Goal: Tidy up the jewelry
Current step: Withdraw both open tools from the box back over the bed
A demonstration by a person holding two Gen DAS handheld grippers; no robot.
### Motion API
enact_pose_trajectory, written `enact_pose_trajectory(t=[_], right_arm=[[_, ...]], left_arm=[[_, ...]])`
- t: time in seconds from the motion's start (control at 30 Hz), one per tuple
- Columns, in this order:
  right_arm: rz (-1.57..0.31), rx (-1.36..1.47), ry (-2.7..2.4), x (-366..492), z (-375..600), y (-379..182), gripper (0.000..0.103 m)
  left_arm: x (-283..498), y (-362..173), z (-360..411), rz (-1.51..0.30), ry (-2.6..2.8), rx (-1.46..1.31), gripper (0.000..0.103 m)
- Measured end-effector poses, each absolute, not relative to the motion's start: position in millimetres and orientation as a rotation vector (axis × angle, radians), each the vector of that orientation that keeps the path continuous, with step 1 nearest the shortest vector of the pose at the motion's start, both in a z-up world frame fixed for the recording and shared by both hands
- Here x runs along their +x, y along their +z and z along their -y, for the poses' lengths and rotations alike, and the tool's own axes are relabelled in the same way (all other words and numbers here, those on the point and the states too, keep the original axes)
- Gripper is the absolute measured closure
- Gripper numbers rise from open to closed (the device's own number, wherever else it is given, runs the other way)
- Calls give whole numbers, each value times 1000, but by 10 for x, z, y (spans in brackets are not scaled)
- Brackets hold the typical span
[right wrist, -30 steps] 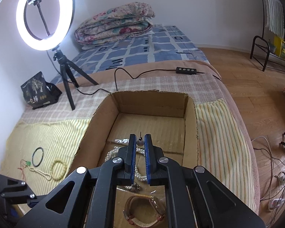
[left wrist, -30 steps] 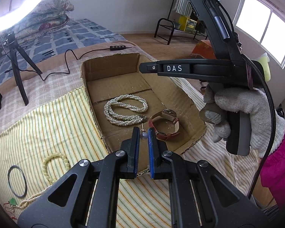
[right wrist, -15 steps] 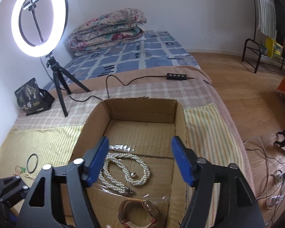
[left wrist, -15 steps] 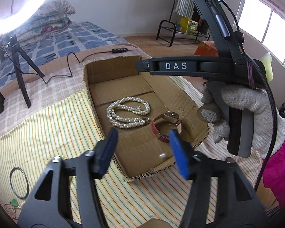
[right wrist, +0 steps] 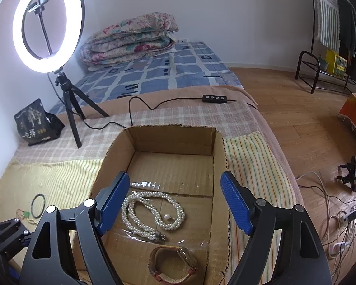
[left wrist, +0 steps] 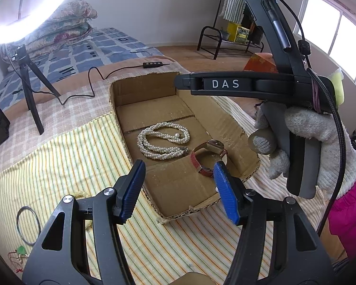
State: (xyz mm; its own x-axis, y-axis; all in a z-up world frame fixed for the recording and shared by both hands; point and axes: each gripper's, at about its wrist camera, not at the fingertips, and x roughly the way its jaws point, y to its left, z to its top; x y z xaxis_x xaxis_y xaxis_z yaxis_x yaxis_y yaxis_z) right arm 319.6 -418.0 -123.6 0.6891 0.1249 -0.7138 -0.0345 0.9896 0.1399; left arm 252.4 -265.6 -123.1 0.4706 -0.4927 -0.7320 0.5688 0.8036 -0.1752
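Note:
A shallow cardboard box (left wrist: 235, 128) (right wrist: 222, 163) lies on the striped cloth. In it lie a coiled pearl necklace (left wrist: 162, 140) (right wrist: 152, 213), a small pearl stud earring (left wrist: 177, 135) (right wrist: 166, 217) resting on the necklace, and a red-strap watch (left wrist: 207, 158) (right wrist: 173, 264). My left gripper (left wrist: 179, 187) is open and empty above the box's near edge. My right gripper (right wrist: 174, 204) is open and empty above the box; its body shows in the left wrist view (left wrist: 261, 85). A thin ring bangle (left wrist: 28, 222) (right wrist: 38, 205), a cream bead bracelet (left wrist: 81, 192) and a green-pendant cord (left wrist: 20, 253) lie left of the box.
A ring light on a tripod (right wrist: 48, 26) stands at the back left, its cable and remote (right wrist: 214, 98) running behind the box. A black pouch (right wrist: 35, 123) sits beside it. Folded quilts (right wrist: 130, 39) lie farther back. The bed edge drops to wooden floor on the right.
Both grippers were shut a second ago, each on a small pearl earring; both opened. One earring now lies on the necklace. Both grippers pulled back slightly.

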Motion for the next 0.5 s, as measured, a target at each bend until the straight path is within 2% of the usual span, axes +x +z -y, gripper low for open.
enact_pose_trajectory(t=[0.5], right_arm=[[-754,105,97,2795,4024,-770,24]], left_arm=[[2273,-814,2013,-813,-584,54,42]])
